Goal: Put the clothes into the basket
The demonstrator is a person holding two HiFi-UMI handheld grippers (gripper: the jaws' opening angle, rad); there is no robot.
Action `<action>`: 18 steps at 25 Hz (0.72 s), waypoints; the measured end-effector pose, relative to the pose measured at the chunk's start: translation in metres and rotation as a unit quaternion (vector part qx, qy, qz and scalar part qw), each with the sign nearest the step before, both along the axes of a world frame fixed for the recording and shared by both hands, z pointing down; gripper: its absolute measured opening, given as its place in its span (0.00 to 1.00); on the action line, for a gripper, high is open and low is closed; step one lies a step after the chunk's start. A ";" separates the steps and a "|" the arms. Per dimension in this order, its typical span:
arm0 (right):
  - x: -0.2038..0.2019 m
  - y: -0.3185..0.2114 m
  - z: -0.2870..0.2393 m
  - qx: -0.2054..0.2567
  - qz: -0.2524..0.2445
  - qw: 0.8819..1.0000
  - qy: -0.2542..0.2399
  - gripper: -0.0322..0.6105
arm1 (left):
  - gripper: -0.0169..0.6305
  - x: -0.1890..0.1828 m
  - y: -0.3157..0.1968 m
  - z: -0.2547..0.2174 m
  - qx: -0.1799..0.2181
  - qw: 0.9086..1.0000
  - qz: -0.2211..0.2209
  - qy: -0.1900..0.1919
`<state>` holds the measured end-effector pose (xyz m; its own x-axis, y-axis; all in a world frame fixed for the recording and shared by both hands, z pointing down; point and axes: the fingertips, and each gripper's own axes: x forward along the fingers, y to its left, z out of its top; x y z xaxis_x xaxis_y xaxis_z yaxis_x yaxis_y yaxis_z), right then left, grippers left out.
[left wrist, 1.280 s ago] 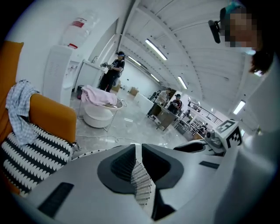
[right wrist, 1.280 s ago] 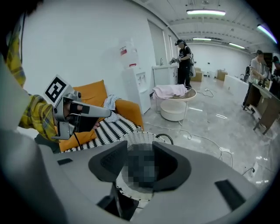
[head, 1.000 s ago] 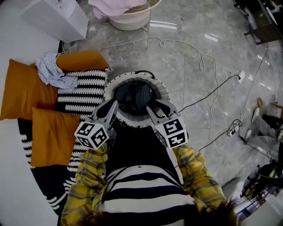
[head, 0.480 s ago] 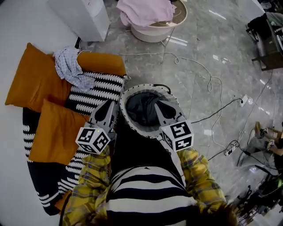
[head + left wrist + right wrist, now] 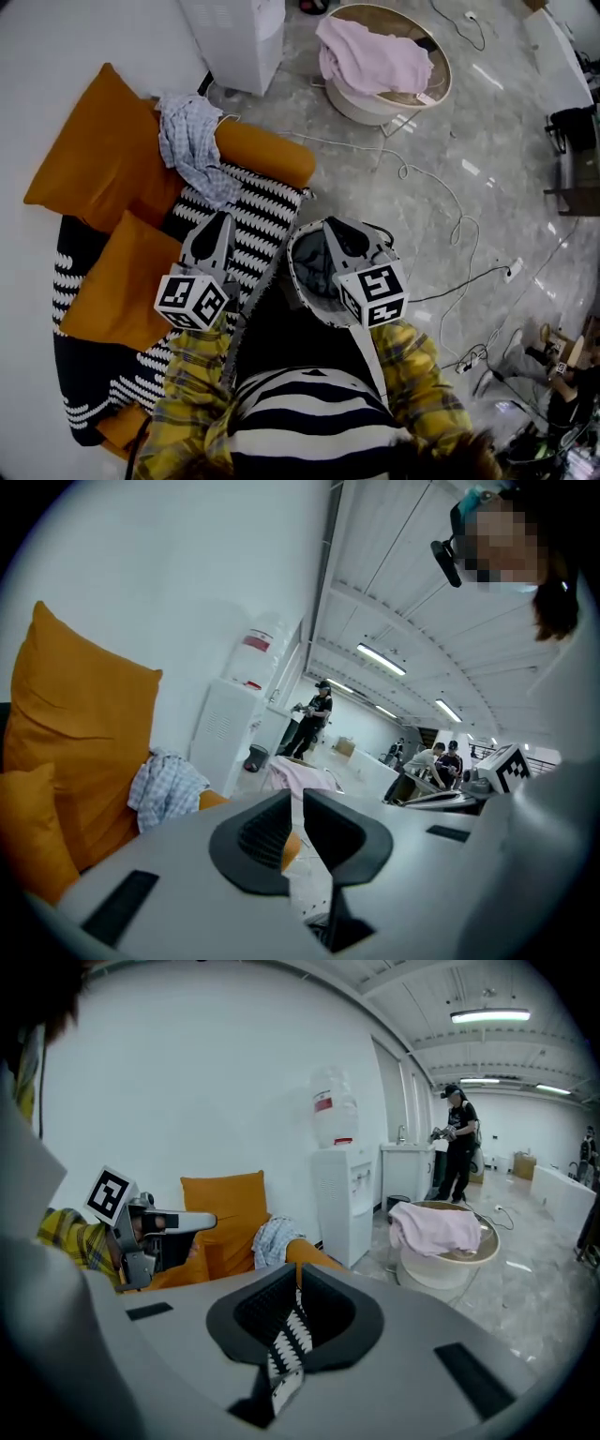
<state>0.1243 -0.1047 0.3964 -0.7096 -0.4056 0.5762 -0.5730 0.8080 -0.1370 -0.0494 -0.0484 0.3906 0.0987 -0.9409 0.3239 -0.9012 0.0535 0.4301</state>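
Note:
The round basket point(image 5: 298, 281) has a black-and-white patterned rim and holds dark clothes point(image 5: 321, 274). My right gripper point(image 5: 334, 227) is over its far rim, and its jaws have just been closing on it. In the right gripper view the zigzag rim strip point(image 5: 286, 1349) is pinched in my right gripper point(image 5: 297, 1288). My left gripper point(image 5: 220, 219) hangs left of the basket over the striped cushion point(image 5: 248, 211), shut with nothing in it point(image 5: 292, 803). A checked blue-white cloth point(image 5: 192, 141) lies across the orange cushions. A pink cloth point(image 5: 375, 61) fills a round white tub point(image 5: 441, 84).
Orange cushions point(image 5: 103, 159) lie on a black-and-white mat by the wall. A white water dispenser point(image 5: 234, 28) stands behind them. Cables point(image 5: 441, 206) trail over the grey floor on the right. People stand far back in the room point(image 5: 457, 1138).
Both grippers have swung left towards the cushions. The basket came along with the right gripper, while the left gripper came away from its rim and now hangs over the striped cushion.

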 end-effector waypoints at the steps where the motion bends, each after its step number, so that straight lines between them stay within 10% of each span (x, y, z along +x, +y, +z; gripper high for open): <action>1: -0.015 -0.005 0.000 0.002 -0.009 1.000 -0.003 0.11 | 0.11 -0.012 -0.001 0.001 0.001 1.000 -0.010 0.000; 18: -0.210 -0.049 0.049 -0.026 -0.135 0.990 -0.027 0.11 | 0.11 -0.146 -0.015 0.062 -0.024 0.994 -0.110 0.005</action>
<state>-0.0860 -0.1533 0.4450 -0.8183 -0.1675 0.5499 -0.3271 0.9223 -0.2058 -0.1954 -0.0632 0.4521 -0.1039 -0.9235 0.3692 -0.8613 0.2692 0.4309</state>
